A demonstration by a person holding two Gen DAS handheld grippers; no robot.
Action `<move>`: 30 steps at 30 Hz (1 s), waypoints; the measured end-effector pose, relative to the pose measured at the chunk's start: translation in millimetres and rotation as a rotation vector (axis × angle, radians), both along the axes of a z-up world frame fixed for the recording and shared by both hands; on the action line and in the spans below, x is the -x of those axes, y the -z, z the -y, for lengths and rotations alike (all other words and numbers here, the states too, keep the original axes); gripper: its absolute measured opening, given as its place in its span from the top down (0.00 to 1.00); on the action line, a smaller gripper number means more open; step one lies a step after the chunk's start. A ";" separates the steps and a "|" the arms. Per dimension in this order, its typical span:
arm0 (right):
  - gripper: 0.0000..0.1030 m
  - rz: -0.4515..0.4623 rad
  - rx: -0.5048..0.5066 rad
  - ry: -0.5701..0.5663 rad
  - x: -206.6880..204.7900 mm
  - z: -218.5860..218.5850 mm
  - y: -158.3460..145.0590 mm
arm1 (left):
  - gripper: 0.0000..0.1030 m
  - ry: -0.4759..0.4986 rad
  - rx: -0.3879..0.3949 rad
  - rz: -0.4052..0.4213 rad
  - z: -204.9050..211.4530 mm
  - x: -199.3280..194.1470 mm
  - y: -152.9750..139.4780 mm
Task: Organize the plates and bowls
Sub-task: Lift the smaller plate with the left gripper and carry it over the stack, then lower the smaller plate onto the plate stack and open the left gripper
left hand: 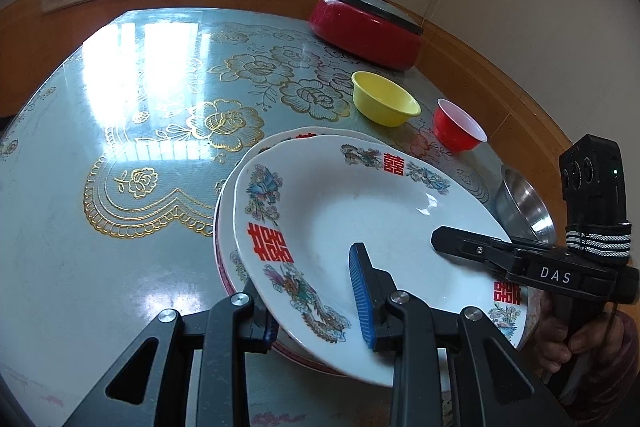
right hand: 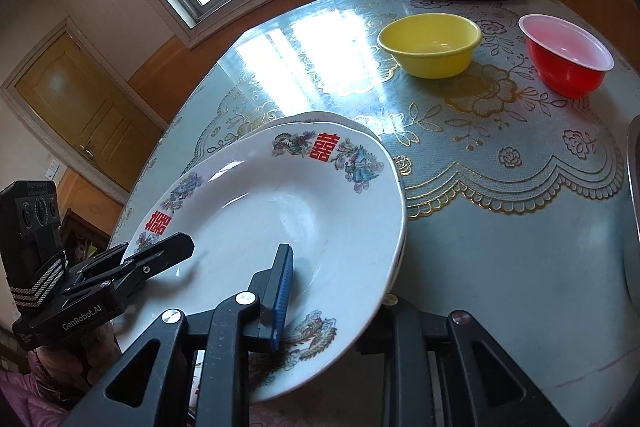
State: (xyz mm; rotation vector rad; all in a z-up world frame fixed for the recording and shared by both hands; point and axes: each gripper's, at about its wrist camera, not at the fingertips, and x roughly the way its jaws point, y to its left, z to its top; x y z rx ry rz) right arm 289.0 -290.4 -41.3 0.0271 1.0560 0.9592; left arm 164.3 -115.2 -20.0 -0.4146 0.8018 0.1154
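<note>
Plates: the top plate (left hand: 360, 211) was pinched at its near rim by the left gripper (left hand: 320, 307) and right gripper (right hand: 332, 307), held tilted over the lower plate (left hand: 224, 219) for stacking; bowls lay beyond.

You have 2 white plates (left hand: 360, 211) with red characters stacked near the table's (left hand: 120, 267) near edge, the top one tilted. A yellow bowl (left hand: 385, 99), red bowl (left hand: 458, 125) and steel bowl (left hand: 524, 207) stand apart toward its right edge.
</note>
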 end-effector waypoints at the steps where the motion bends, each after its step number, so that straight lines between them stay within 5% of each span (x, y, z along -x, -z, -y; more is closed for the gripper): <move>1: 0.76 -0.001 0.000 -0.001 0.2 0.1 0.6 | 0.69 -0.001 0.001 0.000 -0.4 0.8 0.2; 30: 0.75 0.052 0.040 0.021 7.8 7.9 -9.3 | 0.69 -0.045 -0.013 0.003 -3.7 10.4 0.2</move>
